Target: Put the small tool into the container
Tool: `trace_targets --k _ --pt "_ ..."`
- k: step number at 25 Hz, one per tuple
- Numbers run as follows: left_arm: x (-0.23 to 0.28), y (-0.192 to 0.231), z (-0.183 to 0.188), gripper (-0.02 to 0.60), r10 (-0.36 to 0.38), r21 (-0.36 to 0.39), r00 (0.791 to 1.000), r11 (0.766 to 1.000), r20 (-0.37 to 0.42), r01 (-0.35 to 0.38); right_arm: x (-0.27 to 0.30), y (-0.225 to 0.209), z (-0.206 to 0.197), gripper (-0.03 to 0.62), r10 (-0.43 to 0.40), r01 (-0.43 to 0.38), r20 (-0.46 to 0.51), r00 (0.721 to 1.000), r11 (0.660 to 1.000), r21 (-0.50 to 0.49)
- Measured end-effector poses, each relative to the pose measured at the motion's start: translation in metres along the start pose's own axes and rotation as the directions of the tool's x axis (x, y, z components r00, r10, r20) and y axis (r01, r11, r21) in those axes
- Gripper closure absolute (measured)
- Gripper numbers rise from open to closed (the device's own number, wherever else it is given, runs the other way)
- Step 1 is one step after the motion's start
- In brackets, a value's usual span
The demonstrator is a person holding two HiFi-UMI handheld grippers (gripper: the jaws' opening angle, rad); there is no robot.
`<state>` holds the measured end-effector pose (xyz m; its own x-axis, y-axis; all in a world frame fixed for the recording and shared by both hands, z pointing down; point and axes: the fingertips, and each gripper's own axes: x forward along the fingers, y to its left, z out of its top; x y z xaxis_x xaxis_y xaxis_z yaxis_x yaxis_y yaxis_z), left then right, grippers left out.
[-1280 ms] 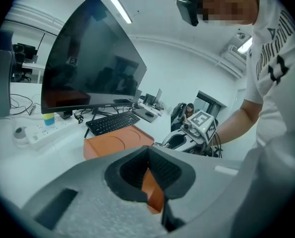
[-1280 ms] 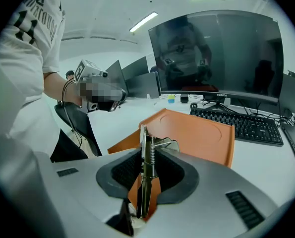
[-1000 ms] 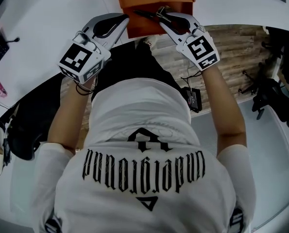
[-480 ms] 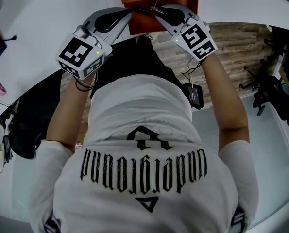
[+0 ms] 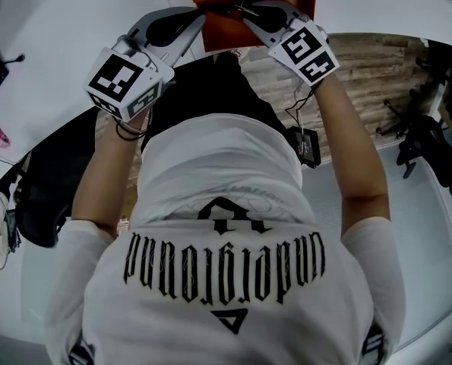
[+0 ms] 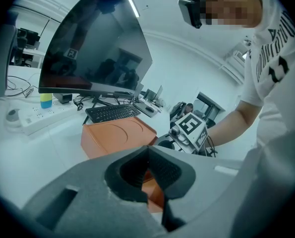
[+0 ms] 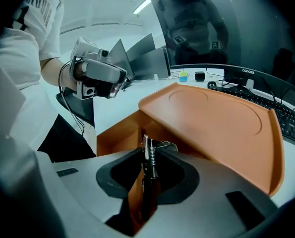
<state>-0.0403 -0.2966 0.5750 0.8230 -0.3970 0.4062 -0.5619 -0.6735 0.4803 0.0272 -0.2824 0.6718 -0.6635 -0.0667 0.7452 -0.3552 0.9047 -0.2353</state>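
Note:
The orange container (image 5: 227,36) stands on the white desk in front of me, its lid (image 7: 216,118) raised over the box wall (image 7: 115,133). My right gripper (image 5: 245,11) is shut on the small tool (image 7: 148,157), dark pliers with a spring. In the right gripper view the tool's tip pokes into the gap under the lid. In the head view the tool (image 5: 229,9) lies across the container's front edge. My left gripper (image 5: 198,23) sits at the container's left front corner. Its tips (image 6: 147,150) meet, and orange (image 6: 117,135) shows beyond them. I cannot tell whether it touches the box.
A monitor (image 6: 95,48), a keyboard (image 6: 112,113) and a white power strip (image 6: 35,120) stand behind the container. Another keyboard (image 7: 271,110) lies to the right of the lid. A black chair (image 5: 47,188) is at my left, with wood floor (image 5: 377,67) to the right.
My right gripper has moved forward and down with the tool, from in front of the container to its opening. The left gripper has hardly moved.

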Motion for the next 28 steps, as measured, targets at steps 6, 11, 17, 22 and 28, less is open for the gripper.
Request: trace_targets --k 6,11,17,22,28 --pt "0.004 -0.003 0.003 0.566 -0.002 0.007 1.000 1.000 -0.001 0.002 0.002 -0.009 -0.001 0.505 -0.048 0.048 -0.018 0.999 0.999 -0.003" --pt "0.008 -0.005 0.001 0.566 -0.010 0.009 1.000 1.000 -0.007 0.010 0.002 -0.010 -0.005 0.503 -0.063 0.063 -0.020 0.998 0.998 -0.003" --pt "0.010 -0.005 0.002 0.566 -0.013 0.009 1.000 1.000 -0.006 0.013 0.004 -0.015 -0.008 0.448 -0.095 0.095 -0.047 0.994 0.995 -0.012" --pt "0.008 -0.012 0.000 0.566 -0.008 0.015 1.000 1.000 -0.002 0.008 -0.006 -0.015 -0.007 0.442 -0.135 0.134 -0.034 0.990 0.991 -0.007" --pt "0.008 -0.036 0.003 0.566 -0.013 0.045 1.000 0.999 0.016 0.013 -0.032 -0.011 0.003 0.442 -0.185 0.185 0.012 0.983 0.983 0.006"
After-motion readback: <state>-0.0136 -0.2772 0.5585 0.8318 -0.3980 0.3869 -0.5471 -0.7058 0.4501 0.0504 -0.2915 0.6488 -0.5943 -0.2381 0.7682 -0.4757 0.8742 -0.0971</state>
